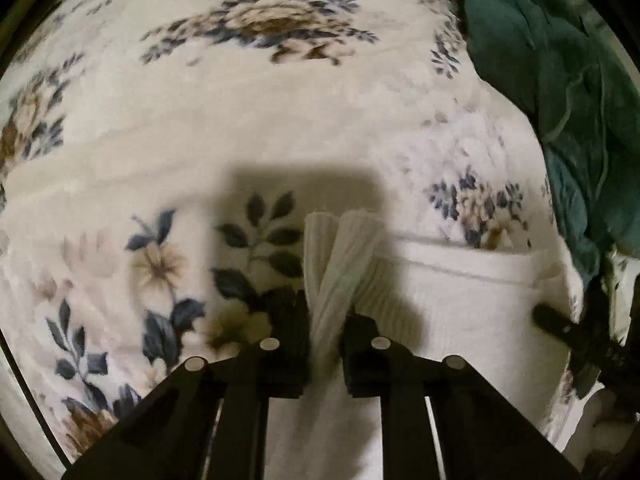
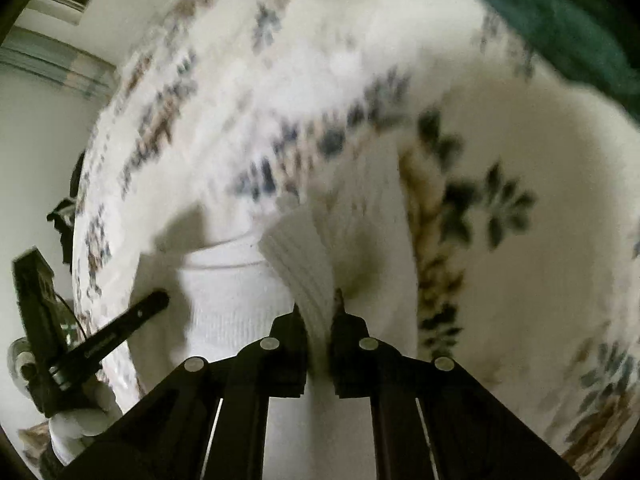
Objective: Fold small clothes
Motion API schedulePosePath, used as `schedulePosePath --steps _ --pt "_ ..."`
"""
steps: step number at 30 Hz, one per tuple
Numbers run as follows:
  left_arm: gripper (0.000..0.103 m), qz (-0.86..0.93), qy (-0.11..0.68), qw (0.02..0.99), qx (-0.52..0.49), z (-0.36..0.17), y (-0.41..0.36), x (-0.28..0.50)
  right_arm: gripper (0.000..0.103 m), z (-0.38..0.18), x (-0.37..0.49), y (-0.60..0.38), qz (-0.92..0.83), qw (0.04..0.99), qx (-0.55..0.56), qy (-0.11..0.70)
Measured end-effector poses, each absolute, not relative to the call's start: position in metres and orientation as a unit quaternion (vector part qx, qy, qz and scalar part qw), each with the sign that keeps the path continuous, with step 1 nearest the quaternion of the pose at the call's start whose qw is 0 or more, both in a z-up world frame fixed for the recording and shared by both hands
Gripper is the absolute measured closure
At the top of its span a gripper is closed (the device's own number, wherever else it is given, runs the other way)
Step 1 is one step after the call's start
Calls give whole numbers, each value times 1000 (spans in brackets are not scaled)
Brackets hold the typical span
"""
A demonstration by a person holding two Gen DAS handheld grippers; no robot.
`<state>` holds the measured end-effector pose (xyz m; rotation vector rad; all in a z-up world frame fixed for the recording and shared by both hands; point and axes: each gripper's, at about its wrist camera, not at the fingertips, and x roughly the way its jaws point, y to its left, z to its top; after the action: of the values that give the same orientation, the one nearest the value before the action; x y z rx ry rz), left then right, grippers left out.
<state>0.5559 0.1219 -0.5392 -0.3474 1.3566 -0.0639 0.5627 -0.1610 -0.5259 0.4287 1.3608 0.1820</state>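
A small white ribbed garment [image 1: 460,296] lies on the floral blanket [image 1: 240,128]. My left gripper [image 1: 326,320] is shut on a ribbed strap of it, which sticks up between the fingers. My right gripper [image 2: 318,312] is shut on another ribbed strap of the same white garment [image 2: 240,296]. The other gripper shows at the right edge of the left wrist view [image 1: 576,332] and at the left edge of the right wrist view [image 2: 116,332]. The right wrist view is blurred.
A dark green cloth [image 1: 560,80] is heaped at the upper right of the blanket; it also shows in the right wrist view [image 2: 560,8]. A white wall [image 2: 36,152] lies beyond the blanket's left edge.
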Motion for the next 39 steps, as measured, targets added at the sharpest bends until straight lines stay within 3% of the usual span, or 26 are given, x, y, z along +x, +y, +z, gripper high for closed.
schedulePosePath --steps 5,8,10,11,13,14,16,18,27,33,38,39 --pt "87 -32 641 744 -184 -554 125 553 93 -557 577 -145 84 713 162 677" --pt "76 -19 627 754 -195 -532 125 550 79 -553 580 -147 95 700 165 688" --pt "58 1 616 762 -197 -512 126 536 44 -542 575 -157 106 699 175 685" --pt "53 13 607 769 -200 -503 128 523 36 -538 572 -163 111 700 177 683" --pt "21 44 595 776 -206 -487 133 490 30 -528 559 -174 126 697 180 683" --pt "19 58 595 773 -211 -484 132 473 27 -526 553 -177 129 694 175 686" --pt "18 80 599 764 -225 -486 125 441 6 -525 536 -185 145 682 168 697" --pt "18 100 615 749 -227 -492 117 410 2 -530 523 -187 159 671 163 705" --pt "18 161 642 678 -318 -541 108 321 1 -569 521 -195 176 646 177 721" --pt "18 158 611 608 -482 -597 117 315 1 -610 546 -176 211 613 212 732" --pt "19 163 577 605 -524 -605 118 331 0 -638 560 -166 224 582 269 734" --pt "28 159 563 612 -532 -602 118 333 0 -641 561 -165 225 577 283 732"
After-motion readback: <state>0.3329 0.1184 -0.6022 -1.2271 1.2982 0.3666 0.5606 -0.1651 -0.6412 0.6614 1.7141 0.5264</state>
